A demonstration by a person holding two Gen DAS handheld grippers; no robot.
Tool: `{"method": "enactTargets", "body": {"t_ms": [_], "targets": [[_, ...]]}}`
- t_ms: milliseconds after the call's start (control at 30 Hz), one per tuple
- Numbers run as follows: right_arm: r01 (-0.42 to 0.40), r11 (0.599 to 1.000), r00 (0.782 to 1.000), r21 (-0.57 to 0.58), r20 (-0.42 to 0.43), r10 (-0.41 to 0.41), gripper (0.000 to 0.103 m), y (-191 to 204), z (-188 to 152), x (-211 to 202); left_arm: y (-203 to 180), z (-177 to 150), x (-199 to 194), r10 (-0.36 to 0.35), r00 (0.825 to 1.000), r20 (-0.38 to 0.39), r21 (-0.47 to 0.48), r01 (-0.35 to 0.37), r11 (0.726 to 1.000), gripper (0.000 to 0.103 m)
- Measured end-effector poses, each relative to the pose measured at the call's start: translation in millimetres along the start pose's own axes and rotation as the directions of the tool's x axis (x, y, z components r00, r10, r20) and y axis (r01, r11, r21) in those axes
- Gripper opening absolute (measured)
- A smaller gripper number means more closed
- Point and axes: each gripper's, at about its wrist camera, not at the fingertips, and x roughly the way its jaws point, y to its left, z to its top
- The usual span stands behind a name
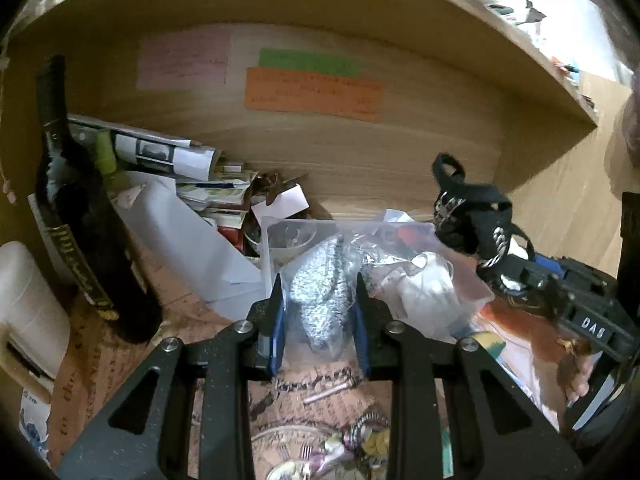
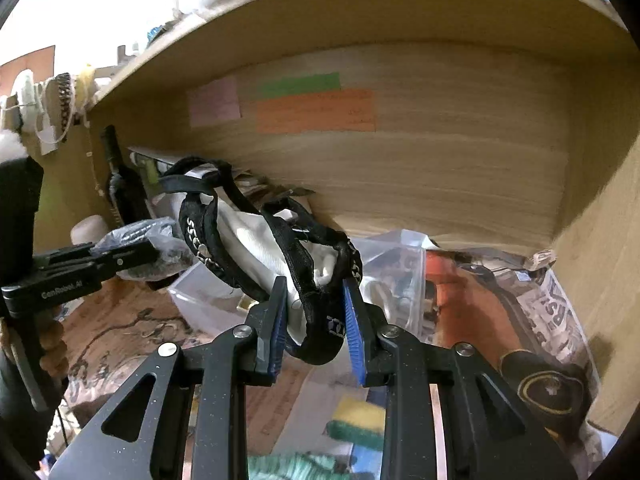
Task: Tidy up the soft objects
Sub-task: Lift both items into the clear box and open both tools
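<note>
My left gripper (image 1: 318, 280) is shut on a clear plastic bag holding a silver sparkly soft item (image 1: 320, 300), held over a clear plastic bin (image 1: 276, 264) in a wooden shelf bay. It also shows in the right wrist view (image 2: 152, 254) at the left, still holding the bag (image 2: 136, 236). My right gripper (image 2: 316, 284) is shut on a black-and-white fabric piece with black straps and chain trim (image 2: 280, 248), held up above the bin (image 2: 208, 300). That fabric (image 1: 472, 216) shows in the left wrist view at the right.
A dark wine bottle (image 1: 80, 220) stands at the left with papers and envelopes (image 1: 180, 184) behind it. A white roll (image 1: 28, 304) sits far left. Magazines (image 2: 540, 304) and a yellow-green sponge (image 2: 356, 420) lie to the right. Coloured notes (image 1: 312, 88) are stuck on the back panel.
</note>
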Motion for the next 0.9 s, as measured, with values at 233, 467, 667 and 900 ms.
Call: {"method": "enactTargets", "body": {"t_ms": [233, 467, 667, 900], "targets": [[0.009, 1.000, 0.997, -0.019, -0.073, -0.010, 0.024, -6, 2, 37, 0, 10, 47, 0.032, 0.997, -0.076, -0.006, -0.032, 0.999, 0.028], [0.035, 0.998, 0.986, -0.056, -0.162, -0.044, 0.024, -7, -4, 70, 4, 13, 95, 0.045, 0.986, -0.163, -0.020, -0.049, 0.999, 0.028], [0.045, 0.996, 0.976, -0.082, -0.211, -0.061, 0.024, -7, -11, 84, -3, 7, 119, 0.054, 0.977, -0.206, 0.006, -0.054, 0.999, 0.029], [0.050, 0.994, 0.968, -0.092, -0.241, -0.071, 0.034, -8, -13, 90, -7, 0, 123, 0.066, 0.972, -0.224, 0.037, -0.059, 0.998, 0.029]]}}
